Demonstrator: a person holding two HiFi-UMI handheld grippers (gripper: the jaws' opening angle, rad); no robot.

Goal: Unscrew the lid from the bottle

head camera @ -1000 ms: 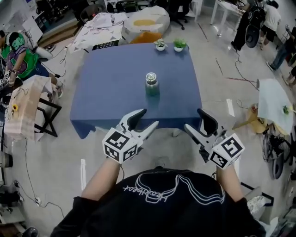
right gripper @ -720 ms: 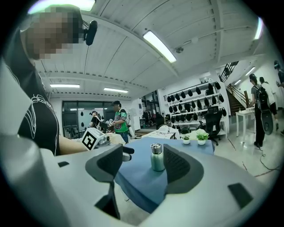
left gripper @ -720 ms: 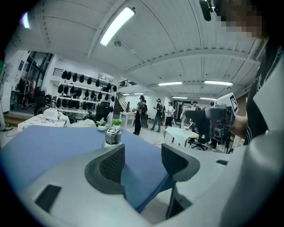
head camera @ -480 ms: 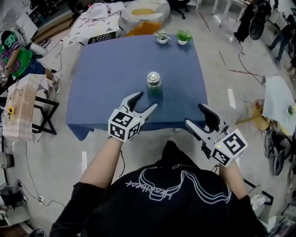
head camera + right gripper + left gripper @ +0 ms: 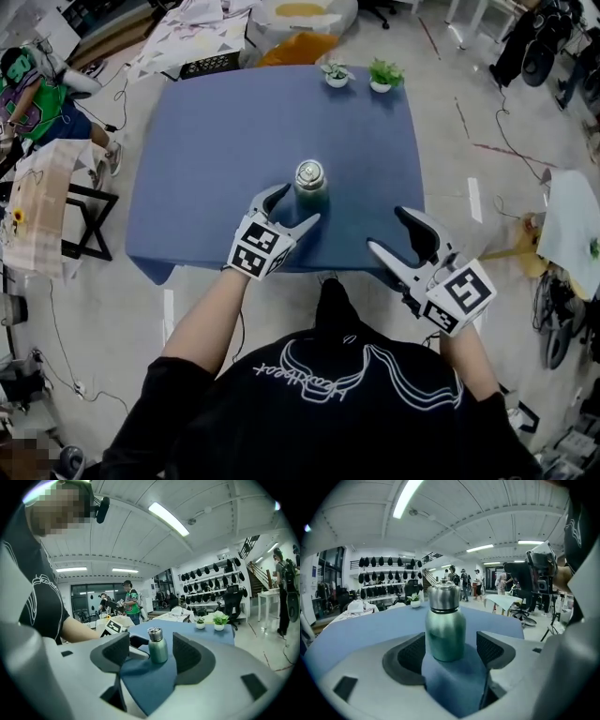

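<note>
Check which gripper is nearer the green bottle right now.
Left. The left gripper sits just short of the bottle, jaws opening, not touching it. The right gripper hangs open farther back, to the bottle's right, near the table edge.

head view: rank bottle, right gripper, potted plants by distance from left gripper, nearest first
From the left gripper, jaws opening:
1. bottle: just ahead, at the jaws' mouth, untouched.
2. right gripper: off to its right, by the near edge of the table.
3. potted plants: table's far edge; the two are too close to split.
</note>
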